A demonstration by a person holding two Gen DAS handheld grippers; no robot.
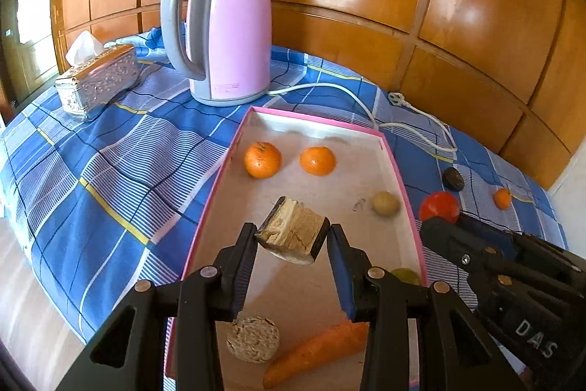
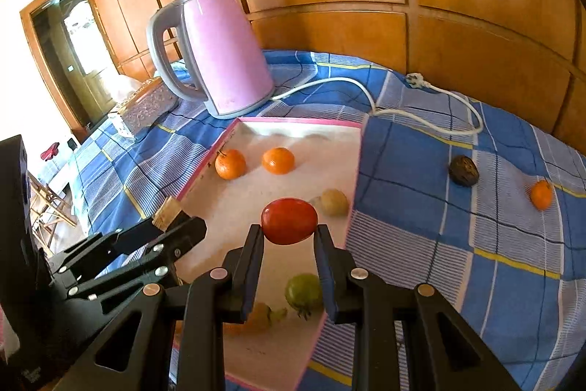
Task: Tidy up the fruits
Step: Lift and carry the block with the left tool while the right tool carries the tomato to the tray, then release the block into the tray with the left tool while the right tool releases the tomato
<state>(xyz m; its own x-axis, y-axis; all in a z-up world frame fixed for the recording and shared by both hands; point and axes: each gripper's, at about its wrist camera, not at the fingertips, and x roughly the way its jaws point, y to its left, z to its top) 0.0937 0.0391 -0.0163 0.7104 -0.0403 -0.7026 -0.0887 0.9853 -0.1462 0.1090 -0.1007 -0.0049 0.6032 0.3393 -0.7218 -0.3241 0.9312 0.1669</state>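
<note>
My left gripper (image 1: pixel 292 229) is shut on a tan fibrous chunk with a dark rind (image 1: pixel 293 229), held above the pink-rimmed tray (image 1: pixel 315 123). My right gripper (image 2: pixel 288 229) is shut on a red tomato (image 2: pixel 289 220), also over the tray (image 2: pixel 293 121); that tomato (image 1: pixel 438 206) and gripper show at the right of the left wrist view. In the tray lie two oranges (image 1: pixel 262 159) (image 1: pixel 317 160), a pale round fruit (image 1: pixel 385 203), a carrot (image 1: pixel 315 349), a beige disc (image 1: pixel 252 338) and a green tomato (image 2: pixel 303 292).
On the blue checked cloth right of the tray lie a dark wrinkled fruit (image 2: pixel 463 170) and a small orange (image 2: pixel 541 194). A pink kettle (image 1: pixel 223 28) with a white cord (image 2: pixel 421 112) stands behind the tray, beside a silver tissue box (image 1: pixel 97 79). Wooden panels back the table.
</note>
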